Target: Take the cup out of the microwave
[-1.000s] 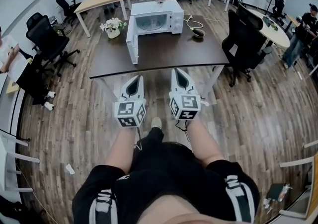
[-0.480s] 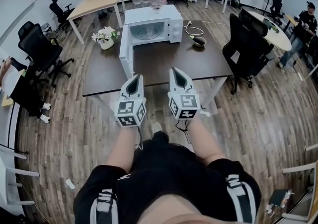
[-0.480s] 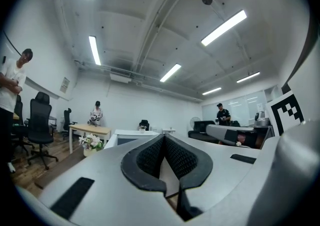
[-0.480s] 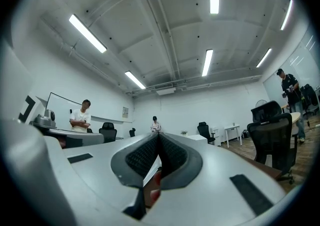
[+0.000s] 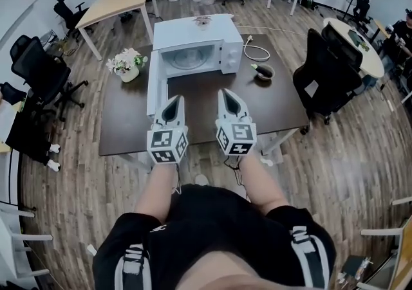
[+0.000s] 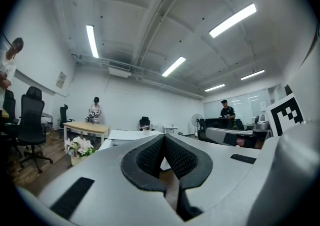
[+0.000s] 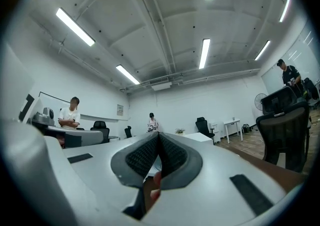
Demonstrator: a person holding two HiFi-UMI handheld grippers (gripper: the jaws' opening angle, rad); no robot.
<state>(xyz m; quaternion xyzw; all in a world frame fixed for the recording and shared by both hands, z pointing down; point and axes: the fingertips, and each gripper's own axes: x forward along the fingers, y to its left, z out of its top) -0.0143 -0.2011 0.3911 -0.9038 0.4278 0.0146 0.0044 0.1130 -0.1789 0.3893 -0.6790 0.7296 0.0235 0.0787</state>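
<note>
Both grippers have closed on the table since a second ago: then they hung short of its near edge, now their tips sit over the dark tabletop (image 5: 273, 99) in the head view, and the microwave (image 5: 193, 30) looms larger.

Left gripper (image 5: 175, 102): jaws pressed together, pads meeting at the tip, nothing between them. It points level, toward 12 o'clock. Its own view (image 6: 164, 139) confirms the pads are touching.

Right gripper (image 5: 228, 98): jaws also pressed together and empty, with the same heading, just beside the left one. Its own view (image 7: 158, 136) shows the pads meeting along one line.

Microwave stands at 12 o'clock from both grippers, at the far side of the table, apart from the tips. Its door (image 5: 152, 92) is swung wide open and juts toward me, at about 11 o'clock of the left gripper and near its tip. The open cavity (image 5: 191, 58) faces me; I see a pale round shape inside but cannot make out the cup from here. If it is in there, it lies dead ahead at 12 o'clock, beyond both tips.

A small pot (image 5: 203, 21) sits on top of the microwave. Flowers (image 5: 127, 62) stand at 10 o'clock, on the table's left part. A dark bowl (image 5: 263, 72) rests at 1 o'clock of the right gripper, with a white cable (image 5: 253, 47) looping behind it. A black office chair (image 5: 331, 73) stands off the table's right edge, at 2 o'clock.
</note>
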